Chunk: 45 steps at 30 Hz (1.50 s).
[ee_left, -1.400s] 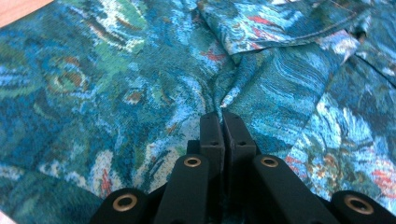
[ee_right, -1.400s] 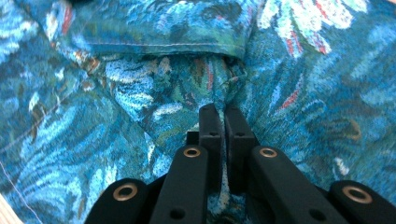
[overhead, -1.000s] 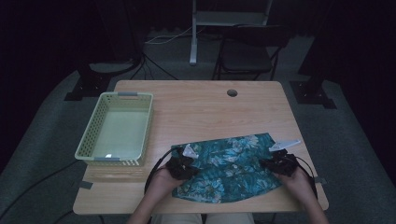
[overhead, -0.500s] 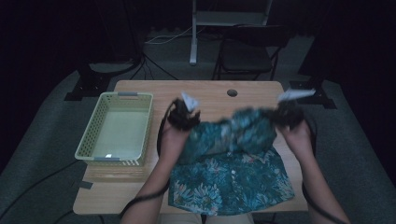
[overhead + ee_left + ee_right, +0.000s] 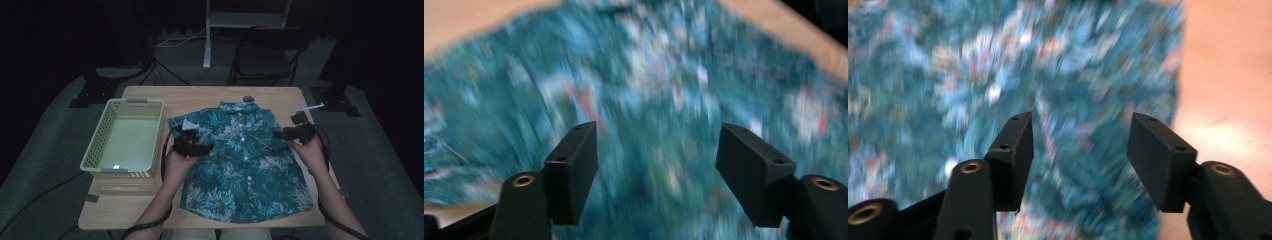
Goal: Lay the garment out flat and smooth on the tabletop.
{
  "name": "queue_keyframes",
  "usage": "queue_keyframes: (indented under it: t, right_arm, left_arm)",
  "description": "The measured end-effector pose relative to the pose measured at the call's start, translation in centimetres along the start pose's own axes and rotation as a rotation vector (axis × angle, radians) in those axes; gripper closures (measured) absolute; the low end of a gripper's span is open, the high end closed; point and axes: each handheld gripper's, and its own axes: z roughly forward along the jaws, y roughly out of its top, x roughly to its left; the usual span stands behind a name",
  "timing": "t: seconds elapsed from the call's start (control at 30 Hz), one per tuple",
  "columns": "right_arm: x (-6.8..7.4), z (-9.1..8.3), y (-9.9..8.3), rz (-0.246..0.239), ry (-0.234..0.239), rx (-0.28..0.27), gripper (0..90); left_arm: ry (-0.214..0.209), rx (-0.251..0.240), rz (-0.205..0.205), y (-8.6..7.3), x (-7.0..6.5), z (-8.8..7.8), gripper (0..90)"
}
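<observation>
A teal floral short-sleeved shirt [image 5: 245,165] lies spread flat on the wooden table [image 5: 200,97], collar at the far end, buttons up the middle. My left gripper [image 5: 202,147] hovers over the shirt's left sleeve area, and my right gripper [image 5: 280,134] hovers over its right shoulder. Both sets of jaws have just been opening. In the left gripper view the left gripper [image 5: 656,170] stands open above blurred shirt fabric [image 5: 649,90], with nothing between the pads. The right gripper [image 5: 1080,160] is likewise open over the shirt [image 5: 973,75], near its edge beside bare table [image 5: 1228,75].
A pale green plastic basket [image 5: 125,137] stands empty on the table's left side. A small dark round hole [image 5: 248,98] sits near the table's far edge. A chair [image 5: 265,55] and stand legs are on the floor behind the table.
The folded shirt was lifted by its top edge, carried toward the far side and laid out flat. Both grippers let go and pulled back toward me.
</observation>
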Motion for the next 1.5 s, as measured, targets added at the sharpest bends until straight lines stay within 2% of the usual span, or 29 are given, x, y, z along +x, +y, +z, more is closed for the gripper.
queue_keyframes:
  t: [0.1, 0.2, 0.33, 0.47, 0.63, 0.77, 0.9, 0.93, 0.97, 1.0, 1.07, 1.1, 1.17, 1.4, 1.47, 1.5]
  right_arm:
    - [0.3, 0.9, -1.5, -0.01, 0.01, 0.032, 39.7]
    - [0.5, 1.5, -2.2, -0.011, 0.021, 0.04, 39.8]
    - [0.7, 1.9, -2.1, -0.022, 0.017, 0.046, 39.9]
    - [0.9, 2.2, -1.3, -0.033, 0.005, 0.044, 40.0]
    - [1.5, 2.6, 0.1, -0.054, -0.01, 0.05, 40.0]
    - [1.9, 2.8, 1.0, -0.061, -0.012, 0.058, 40.0]
    - [2.3, 3.1, 1.4, -0.067, -0.011, 0.061, 40.0]
    - [2.4, 3.2, 1.5, -0.069, -0.008, 0.066, 40.0]
    - [2.4, 3.4, 1.6, -0.075, -0.007, 0.072, 40.0]
    - [2.5, 3.5, 1.7, -0.076, -0.008, 0.077, 40.0]
    - [2.5, 3.9, 1.9, -0.079, -0.014, 0.088, 40.0]
    - [2.5, 4.0, 1.9, -0.079, -0.014, 0.091, 39.9]
    - [2.5, 4.3, 2.1, -0.078, -0.016, 0.092, 39.7]
    - [2.6, 5.1, 2.5, -0.078, -0.017, 0.11, 37.4]
    - [2.6, 5.3, 2.6, -0.073, -0.028, 0.105, 35.8]
    - [2.5, 5.4, 2.7, -0.067, -0.027, 0.105, 34.9]
  left_arm:
    - [0.005, 0.031, 0.023, -2.2, -0.2, -0.2, 32.8]
    - [-0.004, 0.058, 0.02, -3.9, -0.6, -0.2, 33.0]
    - [-0.012, 0.112, 0.059, -5.4, -1.1, 0.1, 32.9]
    - [-0.03, 0.104, 0.053, -5.8, -1.3, -0.1, 32.9]
    - [-0.023, 0.073, 0.08, -6.6, -1.7, -0.5, 33.9]
    - [-0.016, 0.072, 0.124, -7.2, -2.1, -0.9, 34.8]
    - [-0.057, 0.046, 0.097, -7.7, -2.0, -1.4, 32.6]
    - [-0.081, 0.02, 0.089, -7.9, -2.0, -1.6, 30.8]
    - [-0.087, 0.008, 0.085, -8.1, -1.9, -1.8, 30.8]
    - [-0.084, -0.003, 0.09, -8.3, -1.8, -2.1, 30.7]
    - [-0.107, -0.033, 0.113, -8.6, -1.7, -2.7, 26.2]
    - [-0.105, -0.049, 0.124, -8.8, -1.6, -3.0, 26.0]
    - [-0.106, -0.073, 0.131, -9.1, -1.4, -3.6, 19.9]
    - [-0.095, -0.133, 0.126, -10.2, -0.8, -5.1, 19.7]
    - [-0.124, -0.124, 0.107, -10.5, -0.7, -5.3, 12.0]
    - [-0.112, -0.125, 0.107, -10.8, -0.7, -5.3, 12.0]
